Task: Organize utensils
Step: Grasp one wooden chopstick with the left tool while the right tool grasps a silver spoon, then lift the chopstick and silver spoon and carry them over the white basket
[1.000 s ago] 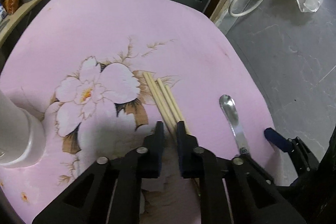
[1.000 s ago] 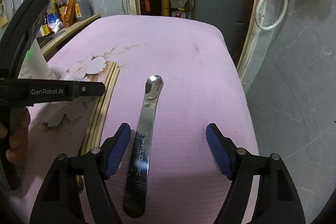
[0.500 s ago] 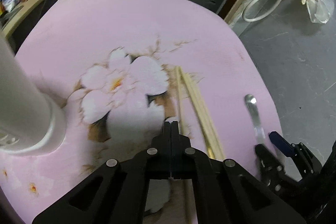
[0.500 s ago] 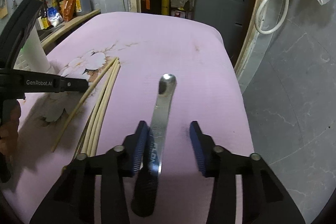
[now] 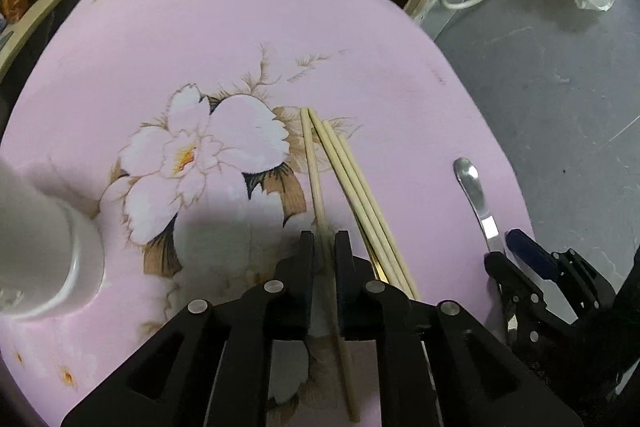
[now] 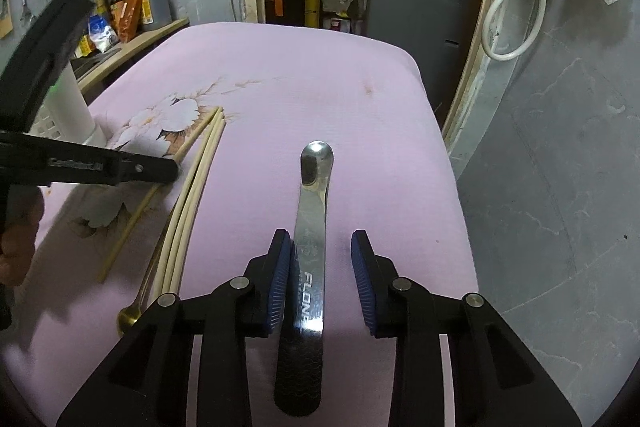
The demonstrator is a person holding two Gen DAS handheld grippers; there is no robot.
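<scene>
Several wooden chopsticks lie on the pink flowered table. My left gripper has its jaws close around one chopstick that is split off from the bundle; a small gap shows at each side. A steel spoon with a black handle lies to the right. My right gripper straddles its handle, jaws partly open, left pad near the steel. The spoon and the right gripper also show in the left wrist view. A white utensil holder stands at the left.
A gold-tipped utensil lies beside the chopstick bundle. The table's right edge drops to a grey floor. Bottles and shelves stand behind the table. A white hose hangs on the right wall.
My left gripper has pulled one chopstick away from the bundle, then loosened slightly around it. My right gripper narrowed from wide open and now sits a little wider around the spoon handle.
</scene>
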